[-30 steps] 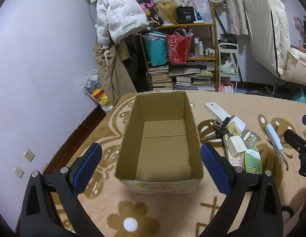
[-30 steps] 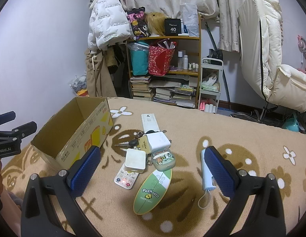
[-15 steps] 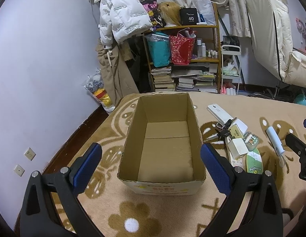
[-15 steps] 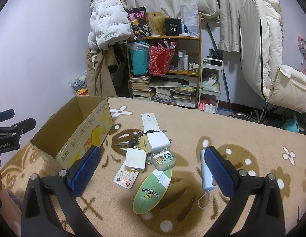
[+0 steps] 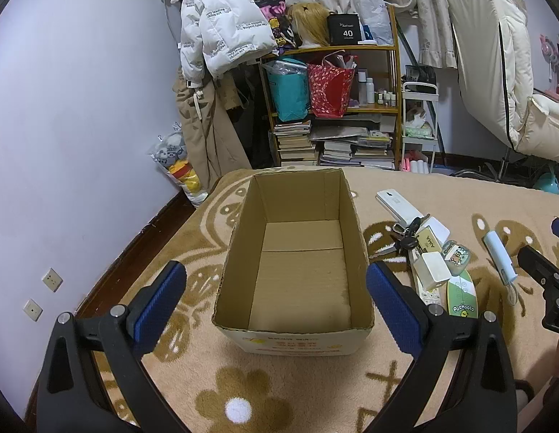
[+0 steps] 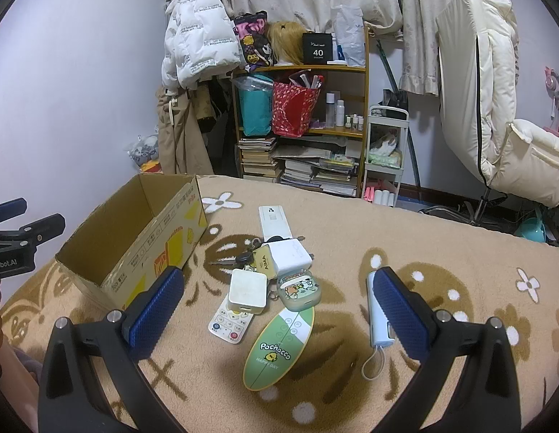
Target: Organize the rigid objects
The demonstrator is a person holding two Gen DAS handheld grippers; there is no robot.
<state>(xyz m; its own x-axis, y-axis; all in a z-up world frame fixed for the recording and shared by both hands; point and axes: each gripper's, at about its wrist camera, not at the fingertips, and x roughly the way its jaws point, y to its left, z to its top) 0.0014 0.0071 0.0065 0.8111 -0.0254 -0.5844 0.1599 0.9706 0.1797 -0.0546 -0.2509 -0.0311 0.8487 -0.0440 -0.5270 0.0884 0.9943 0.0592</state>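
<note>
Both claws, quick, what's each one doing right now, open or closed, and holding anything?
Left claw: open, holding nothing, jaws spread in front of the cardboard box.
Right claw: open, holding nothing, above the pile of small items on the rug.

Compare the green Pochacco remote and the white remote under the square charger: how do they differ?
The green Pochacco remote is an oval with printed cartoon art and lies fully exposed. The white remote is rectangular with red and blue buttons, and its far end is covered by the square charger. Both lie flat on the blanket.
</note>
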